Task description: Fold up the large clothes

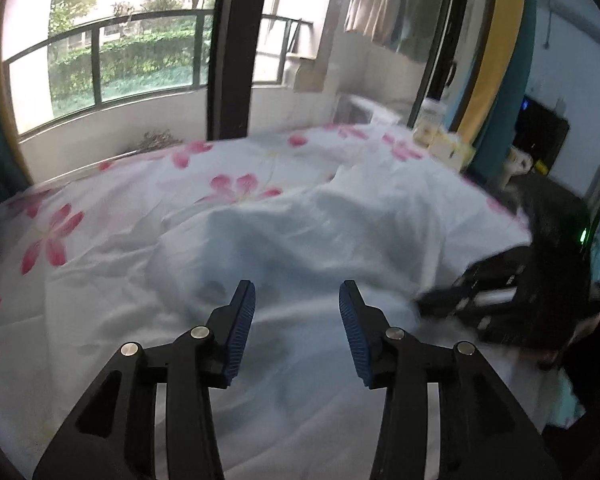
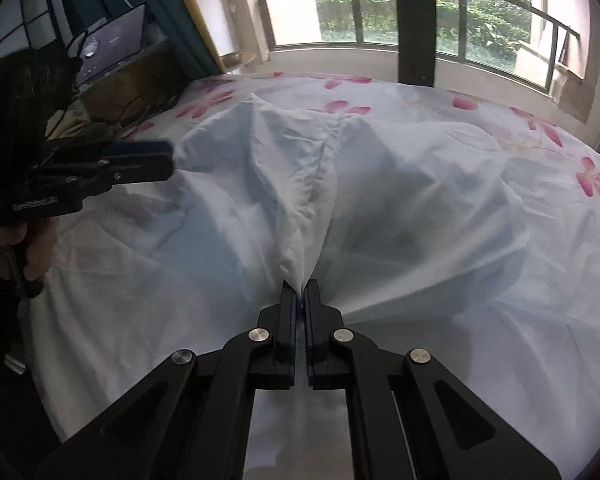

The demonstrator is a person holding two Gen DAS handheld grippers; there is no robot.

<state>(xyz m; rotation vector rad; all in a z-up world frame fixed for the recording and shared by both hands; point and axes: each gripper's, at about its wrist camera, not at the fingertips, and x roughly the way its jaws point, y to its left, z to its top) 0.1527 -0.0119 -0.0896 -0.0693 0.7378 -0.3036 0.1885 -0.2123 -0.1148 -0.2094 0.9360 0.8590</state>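
Note:
A large pale blue-white garment point(image 1: 300, 232) lies rumpled on the bed, also in the right wrist view point(image 2: 260, 168). My left gripper point(image 1: 297, 296) is open and empty, just above the garment's near part. It shows from the side at the left of the right wrist view point(image 2: 156, 160), by the garment's left edge. My right gripper point(image 2: 301, 286) is shut on a pinched fold of the garment, which rises in a ridge from the fingertips. It appears blurred at the right of the left wrist view point(image 1: 432, 302).
The bed sheet point(image 1: 80, 216) is white with pink flowers. A black window post point(image 1: 236, 48) and balcony railing stand behind the bed. A laptop point(image 2: 116, 40) on a cluttered stand is at the bed's left side. Boxes point(image 1: 440, 140) sit by the far right corner.

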